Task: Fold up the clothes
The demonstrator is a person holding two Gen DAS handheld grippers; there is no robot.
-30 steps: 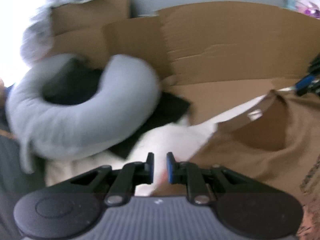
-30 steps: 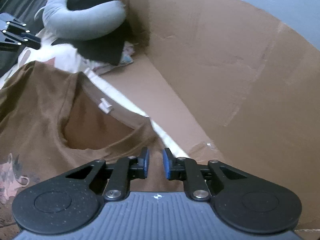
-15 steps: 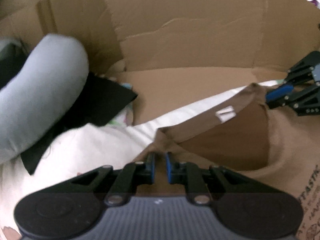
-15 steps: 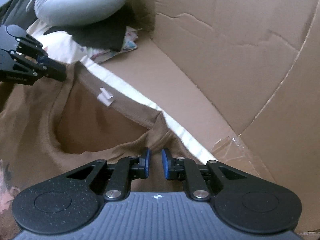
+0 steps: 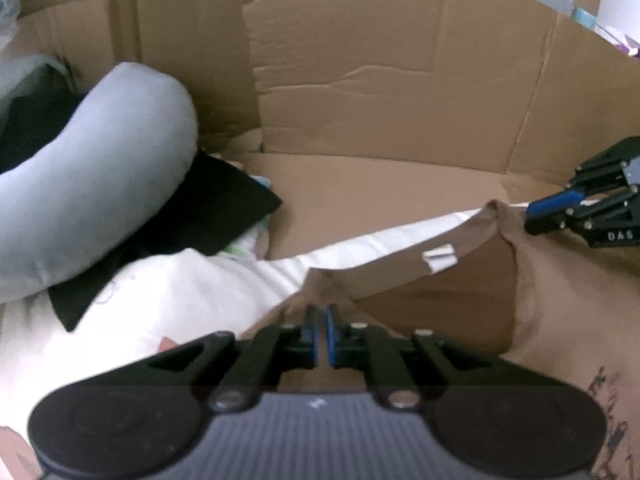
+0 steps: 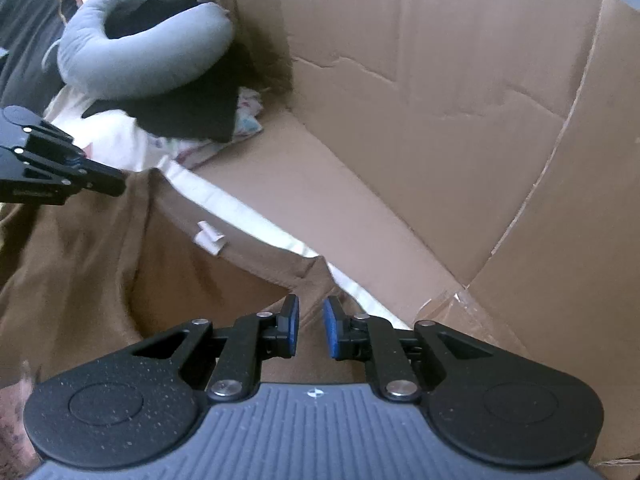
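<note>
A brown T-shirt [image 5: 560, 300] lies spread on white bedding [image 5: 180, 292], neck opening up, with a white label [image 5: 438, 258] inside the collar. My left gripper [image 5: 319, 330] is shut on the shirt at the collar's left end, brown cloth bunched at its tips. The right wrist view shows it [image 6: 116, 184] pinching that corner. My right gripper [image 6: 310, 328] grips the shirt [image 6: 80, 280] at the collar's right end, its blue pads a little apart with brown cloth between them. The collar edge runs taut between the two grippers.
A grey neck pillow [image 5: 100, 184] rests on black cloth [image 5: 216, 208] at the far left. Tall cardboard box walls [image 5: 380, 92] stand just beyond the shirt, with a cardboard flap on the floor in front. Dark print [image 5: 612, 412] marks the shirt's front.
My left gripper has come down from near the pillow onto the collar's left end, and its jaws have closed on the cloth. The right gripper has kept its place and grip.
</note>
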